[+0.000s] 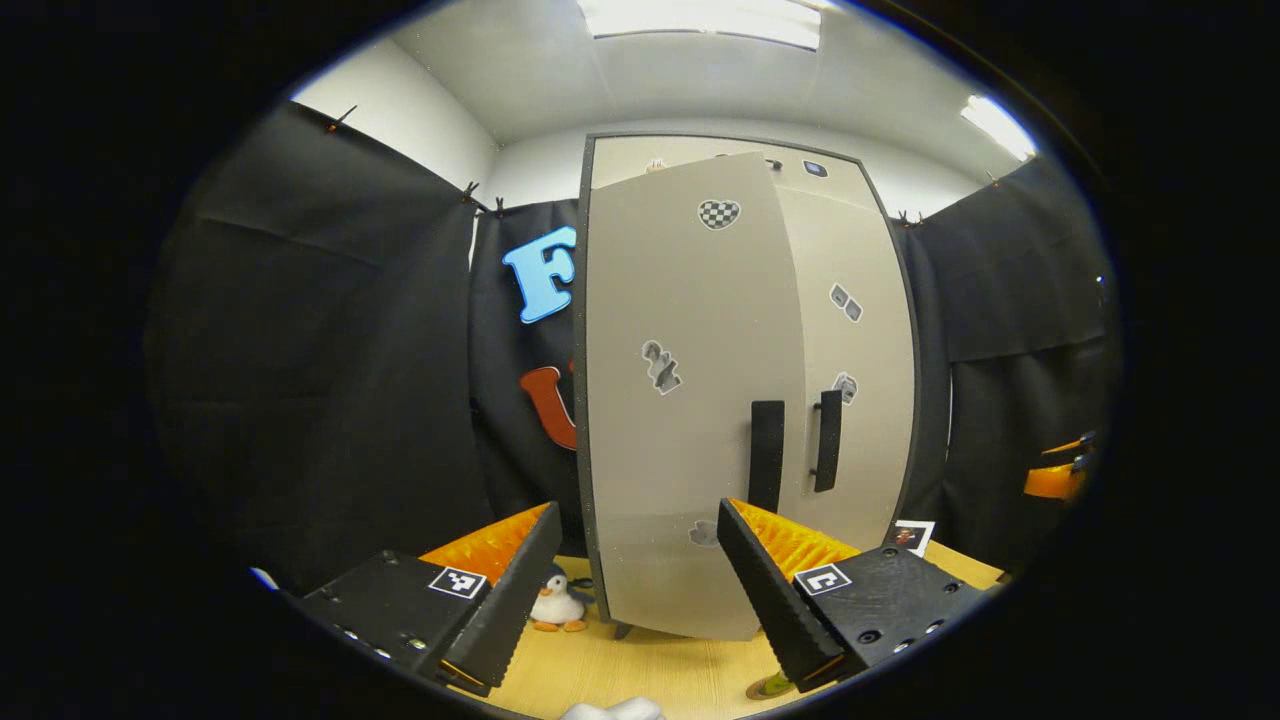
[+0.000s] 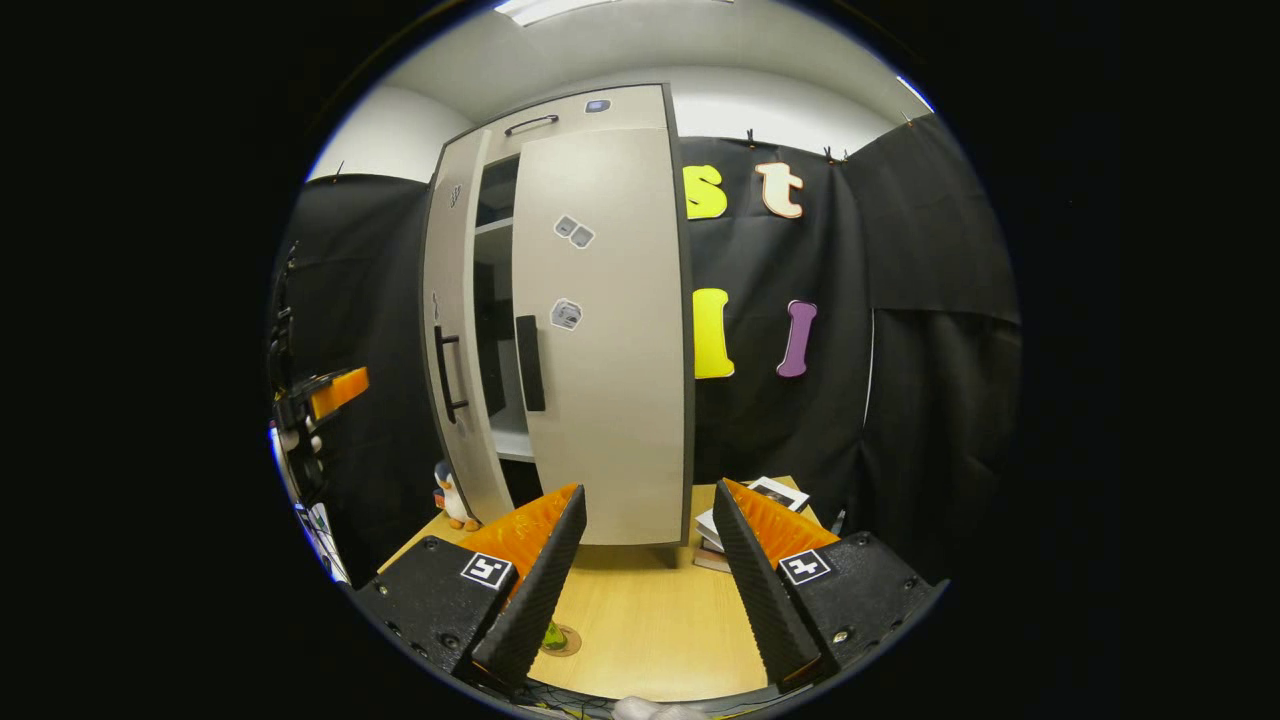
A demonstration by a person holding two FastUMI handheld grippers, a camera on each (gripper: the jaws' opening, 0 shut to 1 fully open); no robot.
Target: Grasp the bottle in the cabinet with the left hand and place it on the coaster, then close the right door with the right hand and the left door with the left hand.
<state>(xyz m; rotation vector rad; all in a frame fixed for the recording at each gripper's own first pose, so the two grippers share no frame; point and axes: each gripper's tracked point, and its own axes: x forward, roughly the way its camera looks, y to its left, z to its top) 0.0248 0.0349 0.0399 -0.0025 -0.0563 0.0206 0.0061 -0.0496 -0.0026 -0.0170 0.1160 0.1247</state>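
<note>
Facing the cabinet [image 1: 745, 390] head-on, you hold the left gripper [image 1: 635, 585] with its fingers spread and nothing between them, because the bottle is already out. In the left gripper view the left door [image 1: 690, 400] stands swung partway in, its dark handle [image 1: 767, 455] just above the gripper's right finger at about one o'clock. The right door [image 2: 600, 340] sits nearly shut, judging by the slim gap seen in the right gripper view.

The right gripper [image 2: 640, 570] is spread and empty too, hanging back over the wooden table [image 2: 650, 610]. The bottle [image 2: 553, 634] appears to stand on the coaster [image 2: 562, 641] at about seven o'clock of it, mostly hidden behind its left finger. So what remains for you is pressing the left door home. A toy penguin [image 1: 557, 603] sits by the cabinet's foot, clear of the door.
</note>
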